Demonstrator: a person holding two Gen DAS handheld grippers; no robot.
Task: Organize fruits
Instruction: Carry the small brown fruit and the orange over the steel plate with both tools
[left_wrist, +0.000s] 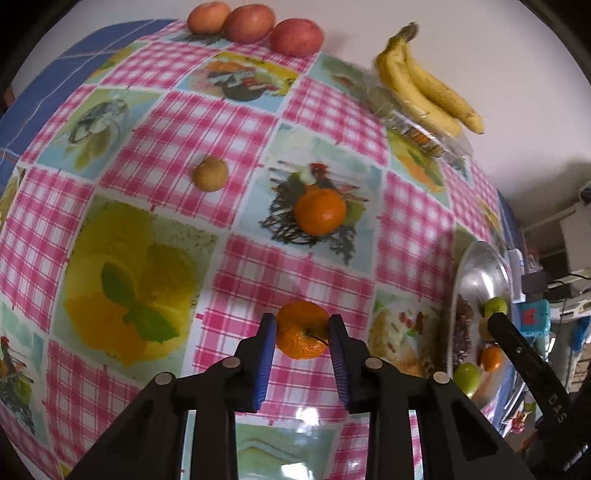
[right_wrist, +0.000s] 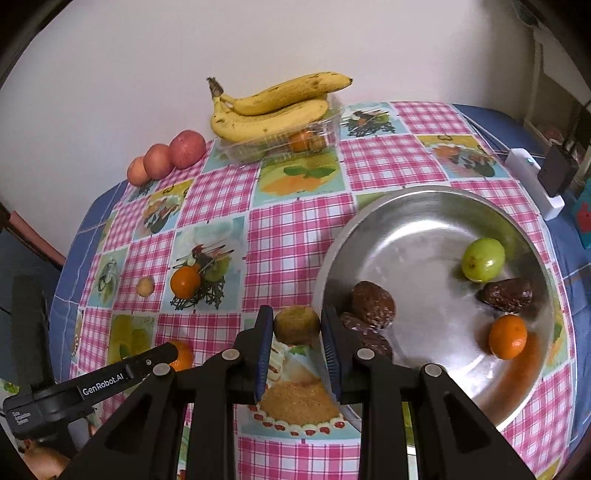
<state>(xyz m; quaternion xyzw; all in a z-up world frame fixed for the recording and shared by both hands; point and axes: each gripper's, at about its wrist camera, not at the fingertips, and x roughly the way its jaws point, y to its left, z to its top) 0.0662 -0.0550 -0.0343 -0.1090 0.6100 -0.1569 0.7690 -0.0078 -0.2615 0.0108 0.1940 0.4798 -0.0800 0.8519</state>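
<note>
The left gripper clamps a mandarin and the right gripper seemingly a brown fruit, just left of the tray collecting fruit.

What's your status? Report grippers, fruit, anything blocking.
Left gripper shut on tangerine. Right gripper shut on brown fruit, beside the steel bowl. Nothing in the way.

Bench cloth: pink-and-white check with printed fruit panels, blue border. Bowl: plain silver metal. In the bowl: green fruit, orange mandarin, dark brown pieces. Behind the bowl: yellow, brown-speckled bananas; red apples.
</note>
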